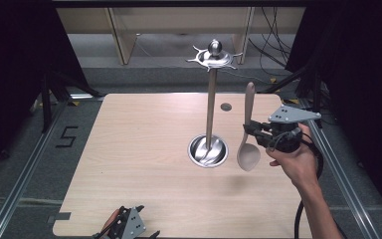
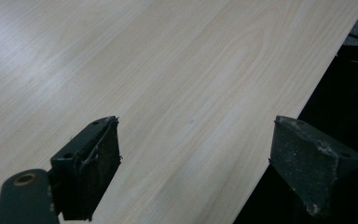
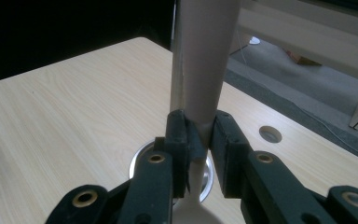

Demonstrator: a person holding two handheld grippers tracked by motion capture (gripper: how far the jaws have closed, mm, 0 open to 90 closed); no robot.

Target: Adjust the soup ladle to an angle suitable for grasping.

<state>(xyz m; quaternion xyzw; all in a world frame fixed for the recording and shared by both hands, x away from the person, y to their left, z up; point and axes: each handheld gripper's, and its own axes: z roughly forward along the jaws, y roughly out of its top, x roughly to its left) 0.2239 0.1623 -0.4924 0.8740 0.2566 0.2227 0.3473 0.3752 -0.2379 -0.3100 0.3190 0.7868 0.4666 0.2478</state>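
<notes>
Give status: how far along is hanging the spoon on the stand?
Done: the right claw is shut on the pale wooden spoon, lifted off the light wooden table, bowl down. In hand: spoon held beside the tall steel hook stand. Left: no utensil hangs on its hooks yet. The left claw is open, idle.

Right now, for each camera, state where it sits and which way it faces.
High view: above the near table edge, facing forward and down; a forearm, both grippers.
Left gripper view: on the left gripper, facing bare table beyond open jaws.
Right gripper view: on the right gripper, clamping the wooden spoon.
Shared: high and right views show the metal stand.
</notes>
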